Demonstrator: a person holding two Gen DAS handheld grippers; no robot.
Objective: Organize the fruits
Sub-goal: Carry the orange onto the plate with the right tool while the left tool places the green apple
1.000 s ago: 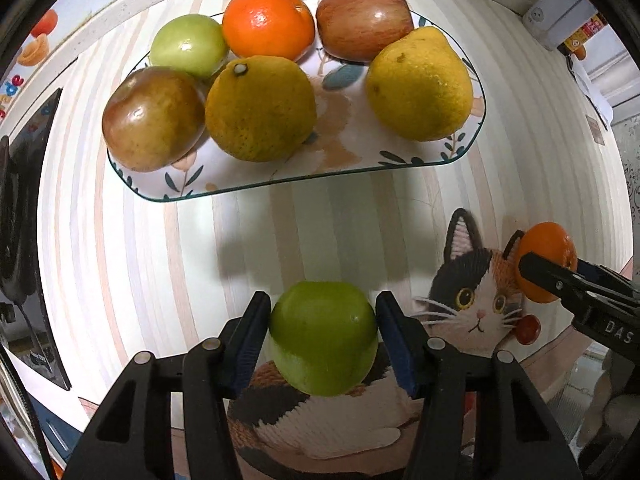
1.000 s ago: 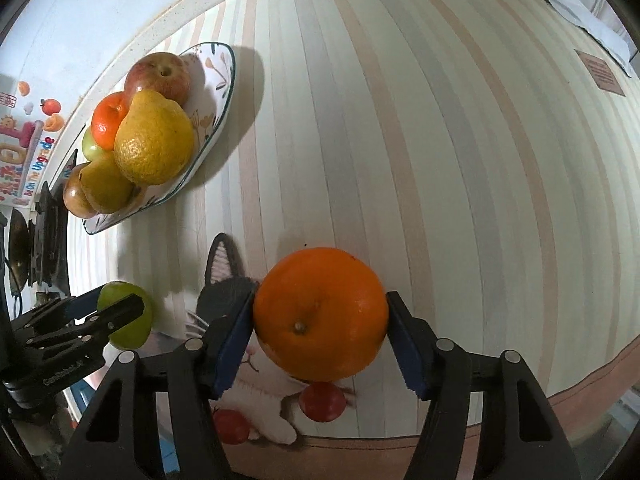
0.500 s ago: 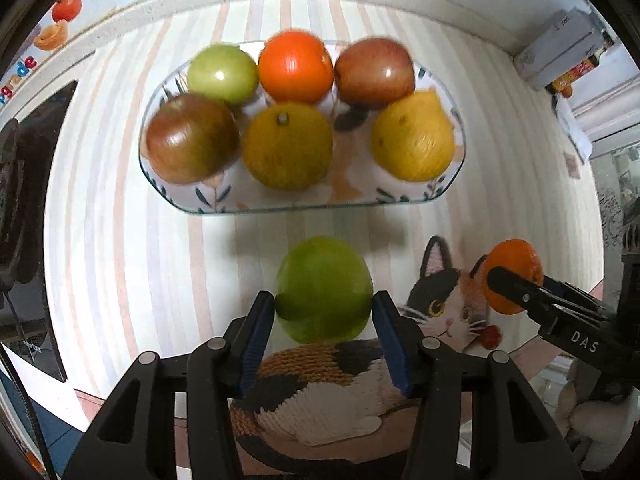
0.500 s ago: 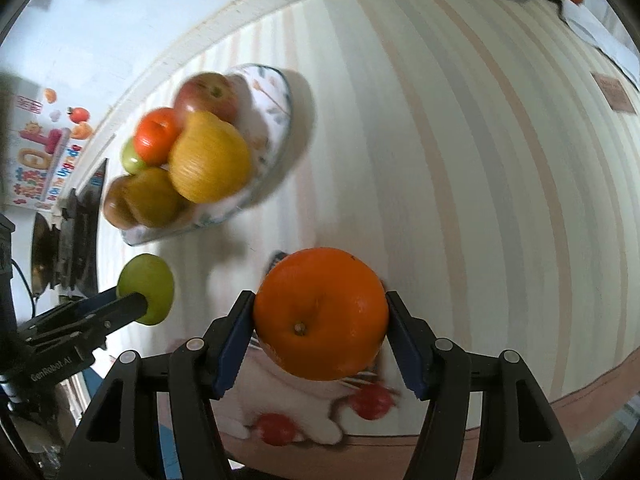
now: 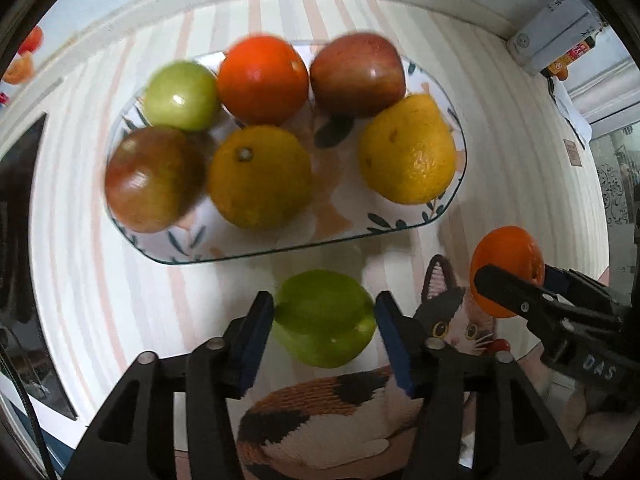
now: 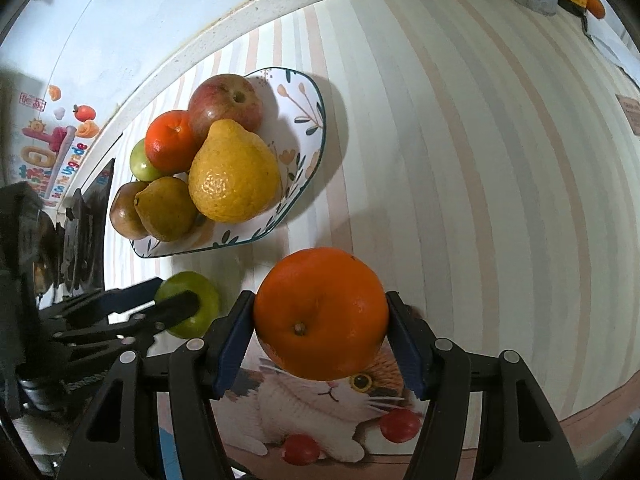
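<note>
My left gripper is shut on a green apple and holds it above the table, just in front of the patterned fruit plate. The plate holds several fruits: a green apple, an orange, a red apple, a yellow pear, a yellow citrus and a brown-red apple. My right gripper is shut on an orange, held above the cat mat, right of the left gripper. It also shows in the left wrist view. The plate lies up and left of it.
A striped table surface stretches to the right. A dark stove sits at the left edge. A white box stands at the far right corner by the wall. The table's front edge runs just beneath the grippers.
Both grippers have risen with their fruit and moved closer to the plate. The right gripper with the orange has swung left, towards the plate.
</note>
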